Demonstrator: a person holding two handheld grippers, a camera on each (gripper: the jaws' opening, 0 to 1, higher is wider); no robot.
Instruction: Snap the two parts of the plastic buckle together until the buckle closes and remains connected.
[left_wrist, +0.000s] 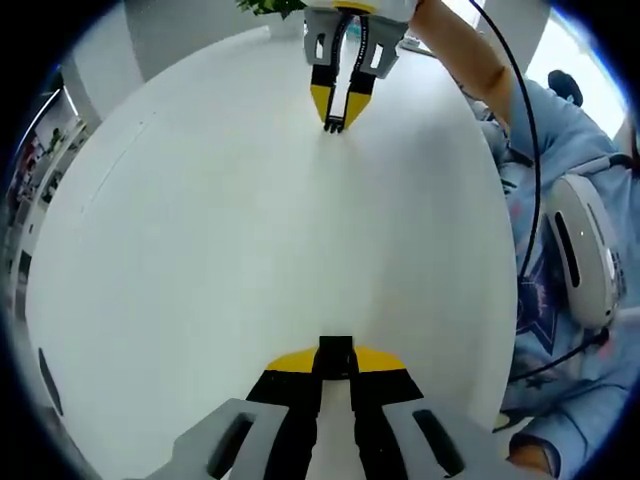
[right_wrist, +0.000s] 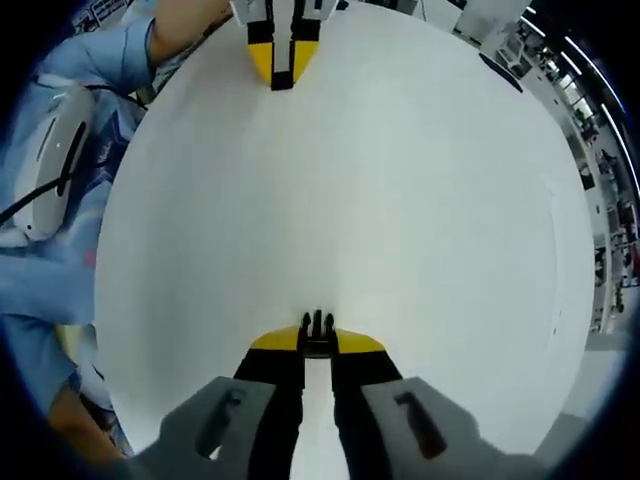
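My left gripper is shut on the black socket half of the buckle, which sticks out between its yellow tips. My right gripper is shut on the black pronged half, with the prongs pointing forward. The two grippers face each other across a white round table, far apart. The right gripper hangs at the top of the left gripper view with the pronged half at its tip. The left gripper is at the top of the right gripper view, holding the socket half.
A person in light blue clothes sits at the table's edge, with a white device and a black cable at the body; they also show in the right gripper view. A small dark object lies near the far rim.
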